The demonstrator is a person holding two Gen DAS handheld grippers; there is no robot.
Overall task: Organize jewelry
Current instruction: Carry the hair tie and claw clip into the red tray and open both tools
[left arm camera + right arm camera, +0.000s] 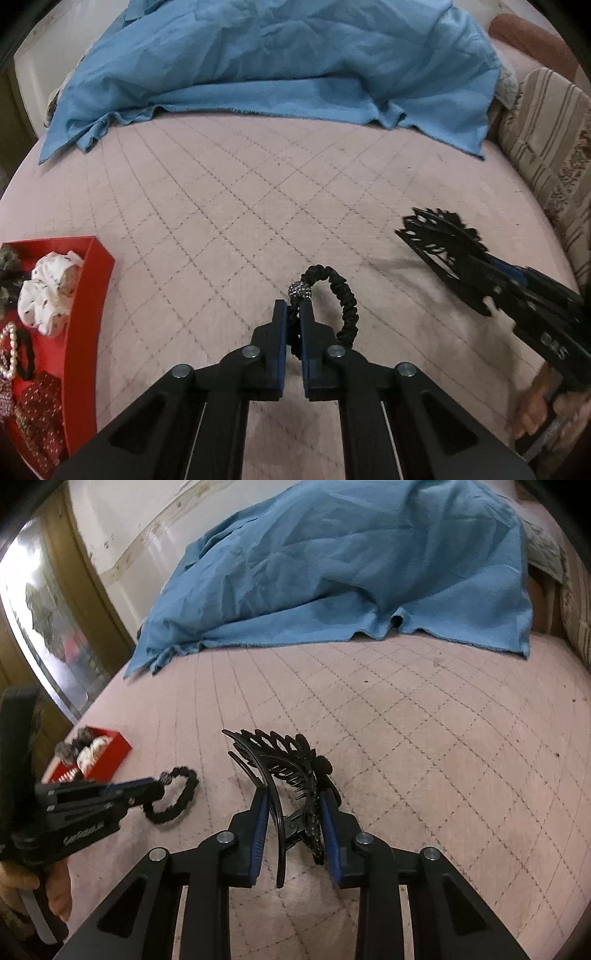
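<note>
My left gripper [293, 308] is shut on a black hair tie [343, 299] with a sparkly bead [300, 289], held just above the pink quilted bed; the hair tie also shows in the right wrist view [177, 797]. My right gripper [293, 795] is shut on a black filigree hair claw clip [284, 771], which also shows at the right of the left wrist view [439, 251]. A red tray [86, 306] at the far left holds a white scrunchie [48, 291], a pearl string [10, 349] and red patterned pieces; the tray also shows in the right wrist view [110, 757].
A crumpled blue cloth [277, 62] covers the far half of the pink quilted bed [221, 206]. A striped cushion [554, 147] lies at the right edge. A wall and a mirrored door [48, 620] stand to the left.
</note>
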